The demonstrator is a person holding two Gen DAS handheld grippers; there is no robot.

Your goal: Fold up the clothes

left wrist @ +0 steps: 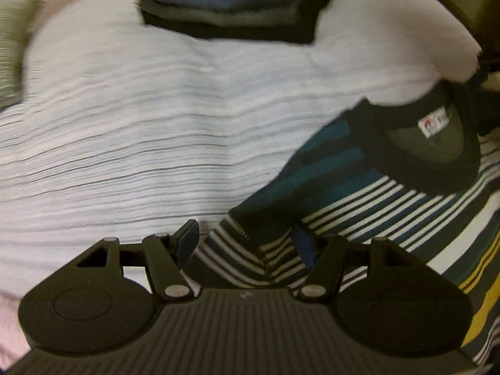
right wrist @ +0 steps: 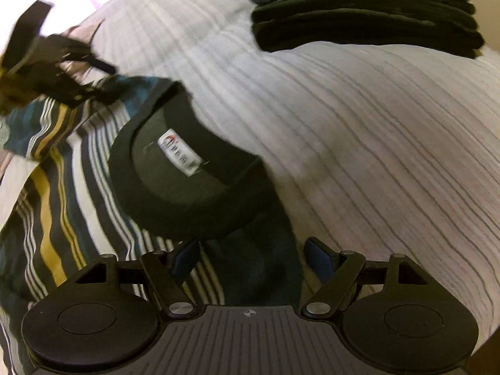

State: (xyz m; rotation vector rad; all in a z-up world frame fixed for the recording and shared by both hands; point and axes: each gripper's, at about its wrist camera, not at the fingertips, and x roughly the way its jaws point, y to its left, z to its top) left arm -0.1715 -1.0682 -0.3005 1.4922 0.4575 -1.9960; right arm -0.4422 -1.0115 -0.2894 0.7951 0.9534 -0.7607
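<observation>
Striped shirt point(left wrist: 390, 206) lies spread on the white ribbed bedcover point(left wrist: 156, 125), collar end up, w/ a black neckband point(right wrist: 187, 218) and a white neck label point(right wrist: 179, 153) showing inside. Left gripper point(left wrist: 247, 243) points steeply down at the shirt's sleeve/shoulder edge: jaws apart, striped cloth sits between the two fingers, but the pads aren't pressing on it as far as the blurred view shows. Right gripper point(right wrist: 253, 256) also points down, right at the other shoulder just below the neckband; jaws stand wide apart, dark shoulder fabric lies between them, left finger over the stripes, right finger over bare bedcover, nothing clamped. Shirt body w/ teal, white and mustard stripes runs off to the left in the right wrist view, to the right in the left wrist view. In the right wrist view the left gripper shows blurred at upper left, over the shirt's far shoulder. Stack of folded dark clothes point(right wrist: 365, 12) sits further up the bedcover, well apart from the shirt. Green pillow point(left wrist: 12, 50) at the left edge in the left wrist view. Nothing lies between grippers and shirt.
</observation>
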